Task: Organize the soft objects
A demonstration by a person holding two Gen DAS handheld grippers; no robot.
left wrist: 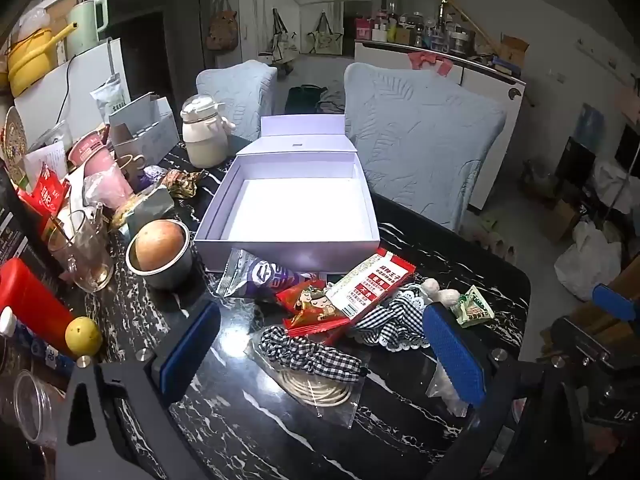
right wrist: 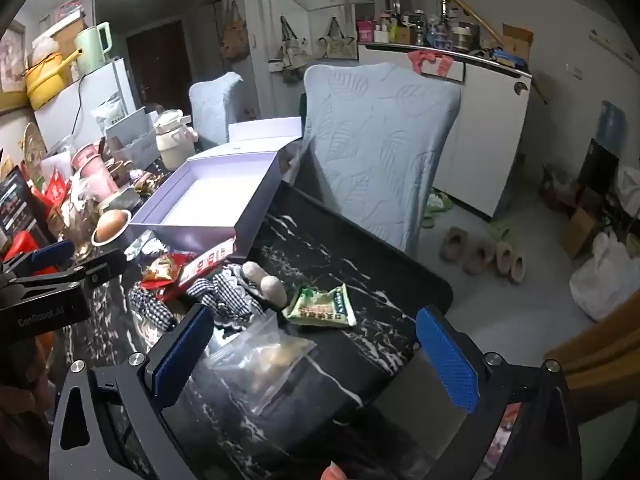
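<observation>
An open, empty white box (left wrist: 296, 204) stands on the black marble table (left wrist: 240, 420); it also shows in the right wrist view (right wrist: 200, 204). In front of it lies a pile: a purple snack packet (left wrist: 264, 274), red snack packets (left wrist: 320, 308), a red-and-white bar wrapper (left wrist: 372, 284), a checked scrunchie in a clear bag (left wrist: 308, 354), a checked cloth toy (left wrist: 396, 320) and a green packet (left wrist: 474, 306). My left gripper (left wrist: 320, 352) is open above the scrunchie bag. My right gripper (right wrist: 316, 354) is open over a clear zip bag (right wrist: 264, 356), near the green packet (right wrist: 322, 304).
Clutter fills the table's left: a metal cup holding a round fruit (left wrist: 160, 248), a glass mug (left wrist: 84, 252), a lemon (left wrist: 83, 335), a red bottle (left wrist: 28, 300), pink cups (left wrist: 100, 164) and a cream kettle (left wrist: 206, 132). Two covered chairs (left wrist: 420, 140) stand behind the table.
</observation>
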